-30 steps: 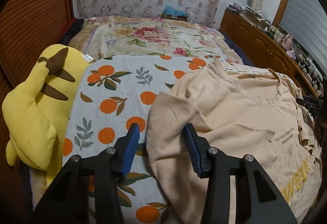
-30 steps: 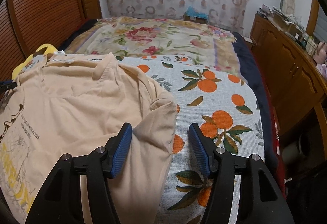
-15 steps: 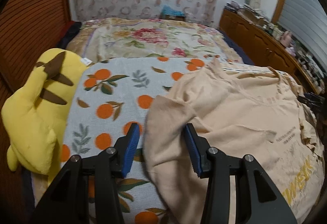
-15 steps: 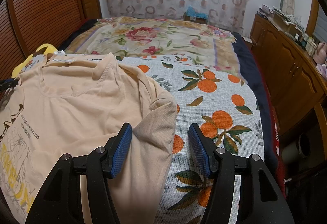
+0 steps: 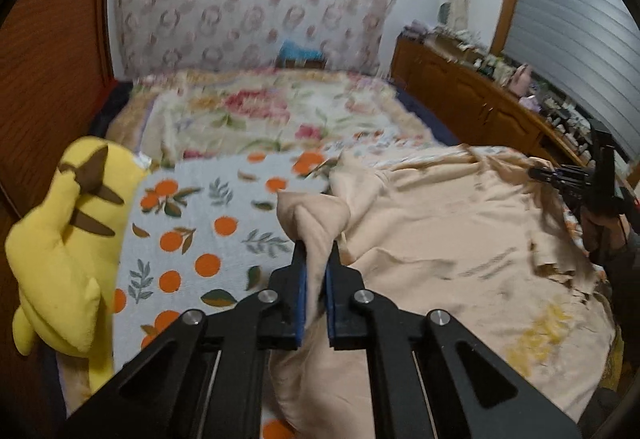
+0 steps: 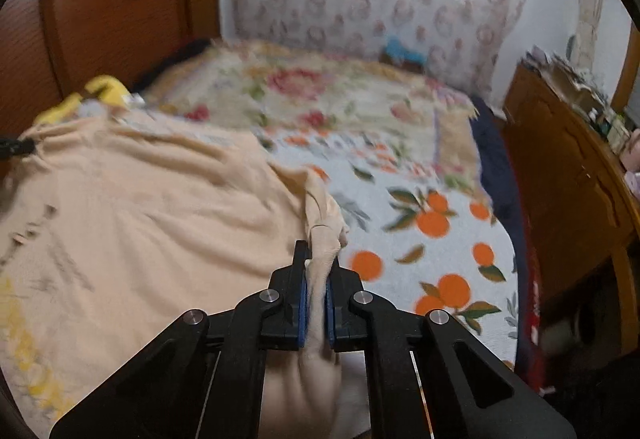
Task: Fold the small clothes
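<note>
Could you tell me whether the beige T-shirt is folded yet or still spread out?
Still spread: the beige T-shirt lies open across the orange-print blanket, only its sleeves pinched up by the left tool and right tool.

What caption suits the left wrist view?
Left gripper pinches the beige T-shirt's sleeve beside a yellow plush toy.

The shirt (image 5: 432, 231) is soft matt beige cloth, creased, with a cracked yellow print near the bed's front edge. The blanket (image 5: 200, 223) under it looks like nubby woven cloth. The plush (image 5: 60, 239) is fuzzy yellow fabric. The left gripper (image 5: 316, 263) shows matt black plastic, blue rubbery pads (image 5: 301, 303) and shiny metal pins. The cabinet (image 6: 568, 175) is glossy wood.
</note>
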Demonstrator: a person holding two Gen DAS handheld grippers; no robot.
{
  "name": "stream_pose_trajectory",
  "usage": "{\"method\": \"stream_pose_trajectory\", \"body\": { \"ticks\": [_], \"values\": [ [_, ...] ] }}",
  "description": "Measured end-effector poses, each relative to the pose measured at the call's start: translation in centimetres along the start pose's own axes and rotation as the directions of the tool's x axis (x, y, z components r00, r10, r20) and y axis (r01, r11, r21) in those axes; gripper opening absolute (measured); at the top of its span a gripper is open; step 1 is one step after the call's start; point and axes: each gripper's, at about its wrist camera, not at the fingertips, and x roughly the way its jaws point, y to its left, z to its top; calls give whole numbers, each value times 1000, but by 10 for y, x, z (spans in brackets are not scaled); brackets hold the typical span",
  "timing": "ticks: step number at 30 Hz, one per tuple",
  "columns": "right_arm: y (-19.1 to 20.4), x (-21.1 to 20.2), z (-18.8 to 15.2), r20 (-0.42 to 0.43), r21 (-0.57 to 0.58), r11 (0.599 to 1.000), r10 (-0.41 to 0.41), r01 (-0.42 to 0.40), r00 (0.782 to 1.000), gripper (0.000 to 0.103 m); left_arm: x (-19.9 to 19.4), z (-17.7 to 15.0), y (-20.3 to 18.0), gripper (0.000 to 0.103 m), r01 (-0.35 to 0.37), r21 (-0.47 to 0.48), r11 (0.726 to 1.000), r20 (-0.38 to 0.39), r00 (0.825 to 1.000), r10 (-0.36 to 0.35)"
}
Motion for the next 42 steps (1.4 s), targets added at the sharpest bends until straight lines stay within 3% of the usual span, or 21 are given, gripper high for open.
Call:
{"method": "stream_pose_trajectory", "body": {
  "ticks": [10,17,27,31,34,36,38,41,42],
  "values": [
    [22,-90,-11,143,41,998,39,-45,989,3,-84,-31,-28,4,1,22,1000,115,993,-3],
    [41,-159,-54,199,62,996,58,-71,978,3,-137,-83,-39,4,-22,18,1000,130,991,20],
    [53,-215,-128,165,116,989,73,-93,984,3,-178,-137,-47,4,-53,-32,998,111,992,57],
    [62,-212,-149,88,107,990,79,-89,993,4,-169,-147,-49,7,-93,-4,996,87,992,93],
    [65,-203,-160,44,115,990,73,-78,996,5,-163,-150,-46,9,-76,-11,997,48,996,77],
    [63,-199,-164,27,119,990,74,-77,997,6,-165,-150,-44,19,-65,-22,998,51,997,66],
    [62,-200,-166,23,119,990,73,-75,997,8,-171,-147,-43,43,-71,-24,997,76,994,73],
    [60,-206,-164,28,101,992,68,-71,997,18,-174,-144,-38,59,-84,-44,996,89,992,87],
    [59,-207,-164,30,101,993,58,-60,998,25,-173,-143,-36,60,-88,-50,995,86,992,92]
  ]
}}
